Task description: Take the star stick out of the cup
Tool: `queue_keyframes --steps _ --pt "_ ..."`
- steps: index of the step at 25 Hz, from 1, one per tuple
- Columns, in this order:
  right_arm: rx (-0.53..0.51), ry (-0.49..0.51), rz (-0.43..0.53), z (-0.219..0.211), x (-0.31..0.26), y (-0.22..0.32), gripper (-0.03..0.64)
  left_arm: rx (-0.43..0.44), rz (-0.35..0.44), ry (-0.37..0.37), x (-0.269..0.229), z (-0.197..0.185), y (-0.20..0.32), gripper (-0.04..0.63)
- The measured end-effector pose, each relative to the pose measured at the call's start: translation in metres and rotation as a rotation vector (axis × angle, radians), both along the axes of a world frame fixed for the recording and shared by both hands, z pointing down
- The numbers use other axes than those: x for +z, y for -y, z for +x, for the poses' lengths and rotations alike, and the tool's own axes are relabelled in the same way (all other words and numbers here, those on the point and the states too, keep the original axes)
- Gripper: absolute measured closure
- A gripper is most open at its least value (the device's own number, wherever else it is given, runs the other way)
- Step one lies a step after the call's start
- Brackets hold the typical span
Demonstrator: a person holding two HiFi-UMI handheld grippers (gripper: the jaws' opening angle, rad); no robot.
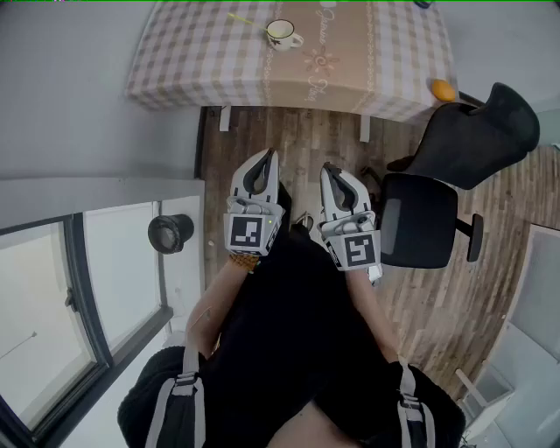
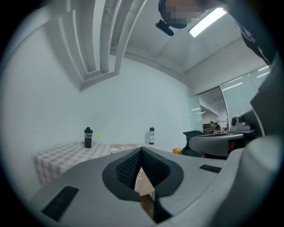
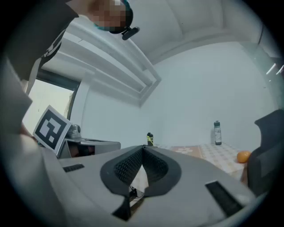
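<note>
Left gripper point(image 1: 265, 159) and right gripper point(image 1: 332, 171) hang side by side close to the body, each with jaws pressed together on nothing. Well apart at 12 o'clock, on the checked table point(image 1: 192, 61), stands the cup point(image 1: 282, 33). The star stick point(image 1: 239, 17) leans out of it toward 10 o'clock. The likely risk is that pulling the thin stick sideways tips the light cup.

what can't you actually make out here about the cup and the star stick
- Star stick: head view, too small and far to show its star, or whether it sits in the cup.
- Cup's inside: left gripper view, only a tiny rim shows.
- Cup: right gripper view, behind the right hand-held gripper body.
- Table far side: head view, cut off by the top edge.
</note>
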State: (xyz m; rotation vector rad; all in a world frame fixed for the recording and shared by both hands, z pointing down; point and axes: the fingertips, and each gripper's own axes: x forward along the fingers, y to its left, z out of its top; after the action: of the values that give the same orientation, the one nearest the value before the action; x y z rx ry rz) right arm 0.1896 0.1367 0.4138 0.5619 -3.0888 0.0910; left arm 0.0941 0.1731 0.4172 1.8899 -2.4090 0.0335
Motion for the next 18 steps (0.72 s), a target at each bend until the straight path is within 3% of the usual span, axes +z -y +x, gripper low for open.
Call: queue_keyframes --steps 5,18 --pt "-0.069 0.002 0.004 -0.014 0.004 -0.004 0.611 0.015 -0.01 -0.011 0.009 -0.005 0.01 0.594" --pt "0.025 -0.116 -0.059 -0.041 0.02 0.055 0.611 0.058 -0.022 -0.067 0.016 -0.05 0.065 0.594"
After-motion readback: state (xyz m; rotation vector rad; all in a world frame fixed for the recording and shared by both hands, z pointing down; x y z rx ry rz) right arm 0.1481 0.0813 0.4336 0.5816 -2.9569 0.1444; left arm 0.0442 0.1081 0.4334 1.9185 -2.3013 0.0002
